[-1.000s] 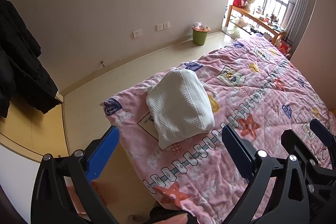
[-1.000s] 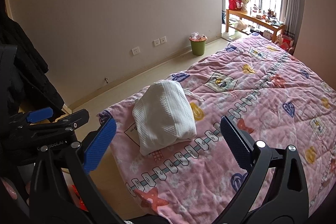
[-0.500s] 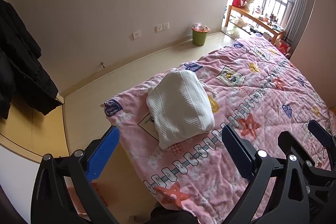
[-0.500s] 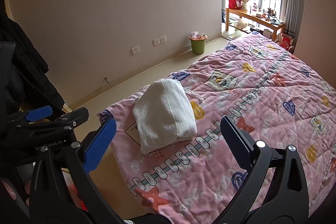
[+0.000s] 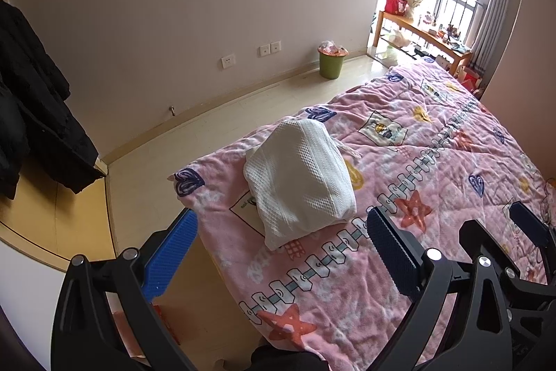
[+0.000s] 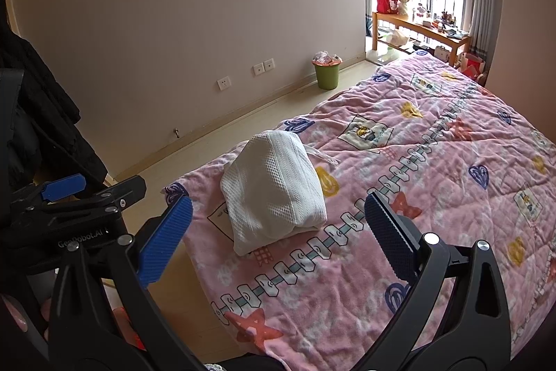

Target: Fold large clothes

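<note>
Hovering with jaws spread wide and holding nothing, the left gripper (image 5: 279, 252) and right gripper (image 6: 278, 232) hang above the near edge of a pink quilt (image 5: 434, 169). A folded white garment (image 5: 300, 178) lies on the quilt near its corner, apart from both grippers. Beyond the quilt, a green bin (image 5: 332, 61) stands against the wall.

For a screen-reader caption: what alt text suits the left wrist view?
A folded white knit garment lies near the corner of a pink patterned blanket on a bed. The open left gripper hangs above, touching nothing.
</note>
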Available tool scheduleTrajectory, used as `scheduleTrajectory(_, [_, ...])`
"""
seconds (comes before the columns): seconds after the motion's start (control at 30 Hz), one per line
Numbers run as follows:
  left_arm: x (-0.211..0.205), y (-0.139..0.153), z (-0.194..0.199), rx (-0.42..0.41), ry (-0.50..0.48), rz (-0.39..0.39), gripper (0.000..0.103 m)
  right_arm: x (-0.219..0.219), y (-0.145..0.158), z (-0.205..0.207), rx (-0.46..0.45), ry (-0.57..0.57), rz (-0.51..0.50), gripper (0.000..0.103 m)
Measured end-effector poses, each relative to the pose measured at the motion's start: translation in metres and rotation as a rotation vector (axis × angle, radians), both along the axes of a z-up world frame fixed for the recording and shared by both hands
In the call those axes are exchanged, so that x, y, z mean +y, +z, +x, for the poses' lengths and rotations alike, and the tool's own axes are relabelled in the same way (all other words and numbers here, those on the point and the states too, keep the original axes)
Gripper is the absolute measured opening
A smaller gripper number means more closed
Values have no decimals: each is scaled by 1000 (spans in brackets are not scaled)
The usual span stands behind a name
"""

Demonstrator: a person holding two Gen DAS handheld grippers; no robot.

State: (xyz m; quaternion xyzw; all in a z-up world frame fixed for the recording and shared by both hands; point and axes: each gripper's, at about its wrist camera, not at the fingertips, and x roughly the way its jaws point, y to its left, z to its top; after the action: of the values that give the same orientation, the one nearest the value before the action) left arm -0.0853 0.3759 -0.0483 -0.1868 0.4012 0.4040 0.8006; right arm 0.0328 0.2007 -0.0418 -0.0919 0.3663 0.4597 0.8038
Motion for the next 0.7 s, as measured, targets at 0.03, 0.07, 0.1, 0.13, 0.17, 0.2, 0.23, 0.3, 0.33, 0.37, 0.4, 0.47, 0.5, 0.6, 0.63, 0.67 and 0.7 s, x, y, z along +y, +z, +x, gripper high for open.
scheduleTrajectory(0.03, [-1, 0, 1, -1, 1, 2, 95, 0, 0, 0, 1, 0, 1, 97])
scheduleTrajectory(0.07, [0, 1, 0, -1, 1, 2, 95, -1, 0, 0, 1, 1, 2, 97])
scheduleTrajectory(0.1, [-1, 0, 1, 0, -1, 0, 95, -1, 0, 0, 1, 1, 1, 97])
scheduleTrajectory(0.13, [0, 0, 0, -2, 1, 1, 95, 0, 0, 0, -1, 0, 0, 97])
scheduleTrajectory(0.17, [-1, 0, 1, -1, 0, 2, 95, 0, 0, 0, 1, -1, 1, 97])
scheduleTrajectory(0.2, [0, 0, 1, -1, -1, 1, 95, -1, 0, -1, 4, -1, 3, 97])
scheduleTrajectory(0.23, [0, 0, 1, -1, -2, 1, 95, 0, 0, -1, 3, -3, 1, 97])
scheduleTrajectory(0.3, [0, 0, 2, -1, -4, 0, 95, 1, -1, -2, 4, -3, 1, 97])
scheduleTrajectory(0.33, [-1, 1, 3, 0, -4, 1, 95, 1, -1, -3, 5, -4, 1, 97])
scheduleTrajectory(0.37, [-1, 1, 2, -1, -5, 1, 95, 2, -1, -4, 6, -5, 1, 97])
scheduleTrajectory(0.4, [0, 1, 2, -2, -5, -1, 95, 1, -1, -3, 6, -3, 2, 97])
scheduleTrajectory(0.47, [-1, 1, 2, -3, -4, -1, 95, 1, -1, -4, 3, -5, 3, 97])
scheduleTrajectory(0.5, [-1, 1, 3, -2, -5, 0, 95, 2, -1, -4, 4, -6, 4, 97])
scheduleTrajectory(0.6, [-2, 2, 2, -5, -5, -4, 95, 2, -2, -5, 10, -9, 9, 97])
scheduleTrajectory(0.63, [-2, 2, 3, -6, -6, -6, 95, 3, -3, -6, 14, -13, 12, 97])
scheduleTrajectory(0.67, [-2, 3, 4, -5, -6, -7, 95, 3, -3, -6, 16, -16, 12, 97])
scheduleTrajectory(0.7, [-3, 3, 4, -6, -6, -6, 95, 4, -4, -7, 18, -18, 13, 97])
